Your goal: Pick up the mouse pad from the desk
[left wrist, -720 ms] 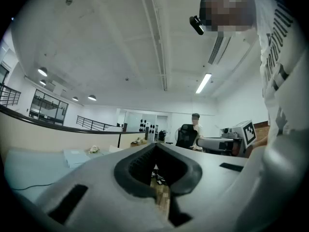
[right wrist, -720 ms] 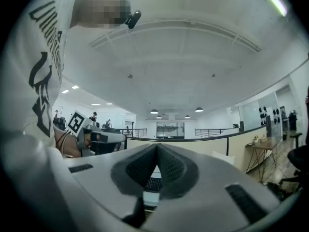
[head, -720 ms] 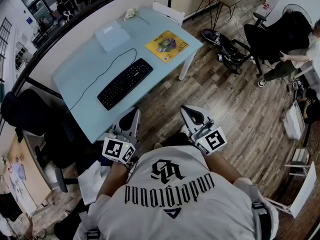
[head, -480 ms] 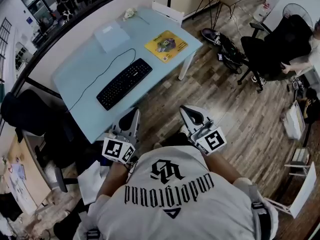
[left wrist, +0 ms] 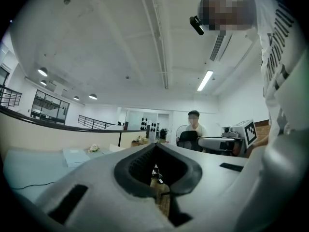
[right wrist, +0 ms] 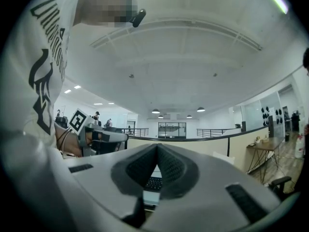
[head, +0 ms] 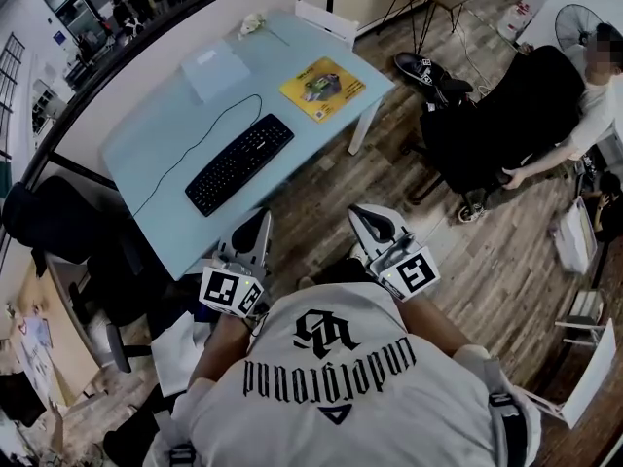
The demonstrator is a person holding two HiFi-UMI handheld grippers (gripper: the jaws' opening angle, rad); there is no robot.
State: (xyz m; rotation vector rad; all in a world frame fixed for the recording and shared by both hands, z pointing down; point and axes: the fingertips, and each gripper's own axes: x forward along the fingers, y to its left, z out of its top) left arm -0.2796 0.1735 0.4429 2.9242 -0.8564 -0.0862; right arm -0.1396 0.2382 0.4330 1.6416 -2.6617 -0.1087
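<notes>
I hold both tools level in front of my chest, over the wooden floor [head: 467, 251] and short of the table [head: 161, 139]. My left tool [head: 256, 224] has its jaws shut tip to tip with nothing between the pads; only floor shows through the gap behind them. My right tool [head: 366, 217] is shut the same way and empty. Through the gap behind its tips I can see part of the black keyboard [head: 240, 162]. Neither tool touches anything on the table.

The keyboard lies slantwise near the table's closer edge, and its thin cable [head: 209, 126] curls away across the top. Beyond it, toward the table's right corner, the yellow mouse pad [head: 323, 89] lies flat, well apart from both tools and clear of the keyboard. A pale blue flat sheet [head: 217, 70] rests to its left. A small white crumpled thing [head: 254, 25] sits at the far edge.

To the right, past the table, a person [head: 596, 90] is beside a black office chair [head: 492, 115]. A dark shoe-like thing [head: 428, 71] lies on the floor near them.
</notes>
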